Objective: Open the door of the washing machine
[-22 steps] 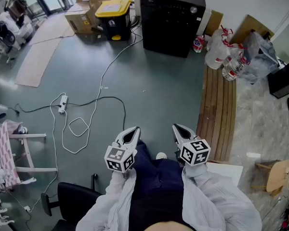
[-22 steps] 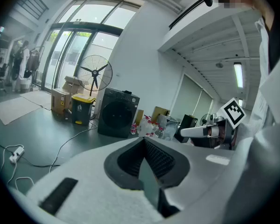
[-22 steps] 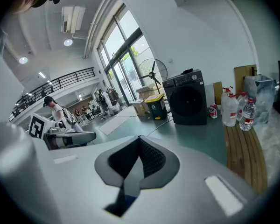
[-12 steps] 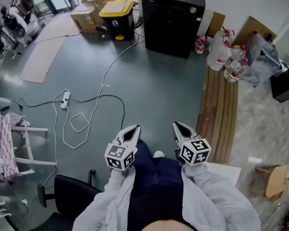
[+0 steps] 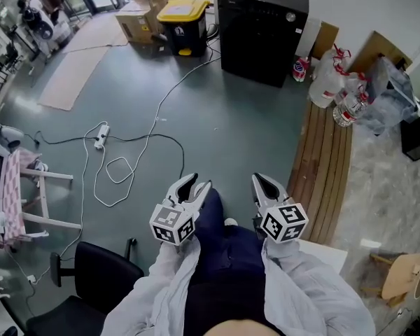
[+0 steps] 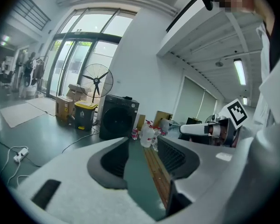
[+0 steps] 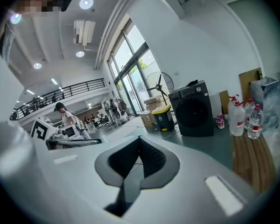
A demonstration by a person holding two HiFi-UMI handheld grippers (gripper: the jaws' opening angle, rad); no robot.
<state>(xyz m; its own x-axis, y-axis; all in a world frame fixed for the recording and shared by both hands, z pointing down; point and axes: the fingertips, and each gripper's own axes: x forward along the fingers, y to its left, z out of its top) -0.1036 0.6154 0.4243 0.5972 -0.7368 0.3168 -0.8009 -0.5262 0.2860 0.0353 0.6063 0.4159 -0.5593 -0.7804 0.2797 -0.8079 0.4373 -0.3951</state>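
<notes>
While our left gripper (image 5: pixel 198 182) gapes empty and right gripper (image 5: pixel 259 179) sits clenched, the mid-frame cable (image 5: pixel 158 107) could trip us nearing the washing machine (image 5: pixel 262 33).

Washing machine (image 5: pixel 262 30) at the far wall (image 5: pixel 378 5); bin (image 5: pixel 184 25) left, bottles (image 5: pixel 332 82) right of it.

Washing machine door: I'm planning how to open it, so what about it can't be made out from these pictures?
- Handle or latch on the washing machine: too small and dark against the black front, in the head view and both gripper views.
- Hinge side of the door: no hinge shows at this distance in any view.
- Control panel markings: too small to read in any view.
</notes>
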